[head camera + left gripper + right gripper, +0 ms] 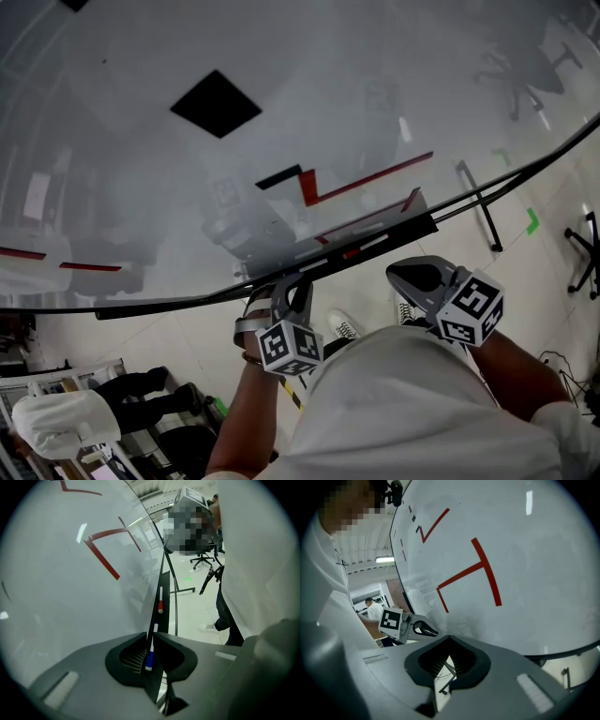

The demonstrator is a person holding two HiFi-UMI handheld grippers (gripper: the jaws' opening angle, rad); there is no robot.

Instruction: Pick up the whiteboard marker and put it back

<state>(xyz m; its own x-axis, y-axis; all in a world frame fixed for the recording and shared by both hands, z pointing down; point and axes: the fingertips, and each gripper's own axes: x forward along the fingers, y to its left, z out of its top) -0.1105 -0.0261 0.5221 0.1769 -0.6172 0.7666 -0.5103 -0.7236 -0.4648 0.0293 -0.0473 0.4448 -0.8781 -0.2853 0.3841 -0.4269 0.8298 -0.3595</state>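
Observation:
A whiteboard marker with a blue cap lies along the whiteboard's black tray. I see it through the hollow behind the shut jaws of my left gripper, which hovers just over it without pinching it. A second marker with a red cap lies farther along the tray. In the head view the left gripper sits at the tray's lower edge and hides the blue marker. My right gripper is held back from the board, shut and empty.
The whiteboard carries red lines and a black square. Its stand leg reaches over the tiled floor, with an office chair at the right. The left gripper also shows in the right gripper view.

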